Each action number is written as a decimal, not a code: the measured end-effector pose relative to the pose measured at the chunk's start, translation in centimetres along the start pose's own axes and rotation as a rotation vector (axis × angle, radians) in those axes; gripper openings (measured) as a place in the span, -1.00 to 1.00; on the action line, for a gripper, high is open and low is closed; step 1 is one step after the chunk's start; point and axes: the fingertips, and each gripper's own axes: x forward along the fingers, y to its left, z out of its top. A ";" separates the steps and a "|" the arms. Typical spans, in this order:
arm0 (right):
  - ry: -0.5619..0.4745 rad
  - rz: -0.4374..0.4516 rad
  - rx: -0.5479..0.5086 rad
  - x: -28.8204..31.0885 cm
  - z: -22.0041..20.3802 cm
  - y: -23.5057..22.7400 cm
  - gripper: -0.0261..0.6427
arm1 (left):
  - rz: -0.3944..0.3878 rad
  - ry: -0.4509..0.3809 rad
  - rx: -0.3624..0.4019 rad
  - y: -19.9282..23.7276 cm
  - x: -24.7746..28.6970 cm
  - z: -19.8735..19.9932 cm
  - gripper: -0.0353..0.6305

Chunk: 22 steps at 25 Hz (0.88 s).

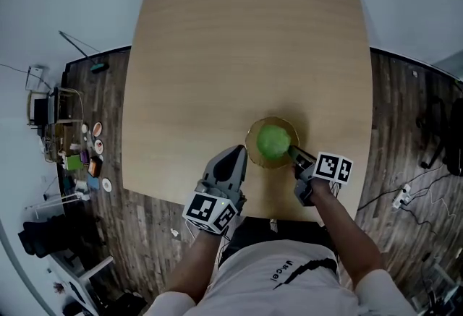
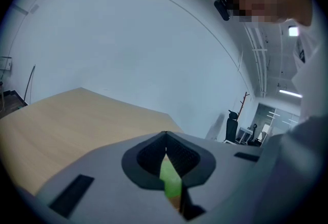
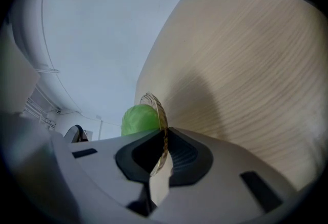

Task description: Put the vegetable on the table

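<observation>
left gripper closest in, just left of the bowl, jaws pressed together on nothing, round pale-green vegetable sitting inside the bowl, right gripper pinching the bowl's rim, that clear ribbed edge only really shows in the right gripper view

Lab or office test room, plain white walls, dark wood-plank floor, one light-wood table mid-room, power strip with loose cables on floor, small gear heaped at left wall, office chair and coat stand in background.

Left tongs tips together, green vegetable glimpsed behind, wooden table beyond
</observation>
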 end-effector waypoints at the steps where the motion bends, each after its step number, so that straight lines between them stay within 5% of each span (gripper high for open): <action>1: 0.003 -0.006 0.002 0.3 0.1 -0.4 -0.84 | -0.001 0.003 -0.004 0.1 0.4 -0.3 -0.86; 22: 0.029 -0.124 0.024 3.5 0.6 -3.6 -0.84 | 0.025 0.011 -0.052 2.0 1.0 -1.6 -0.86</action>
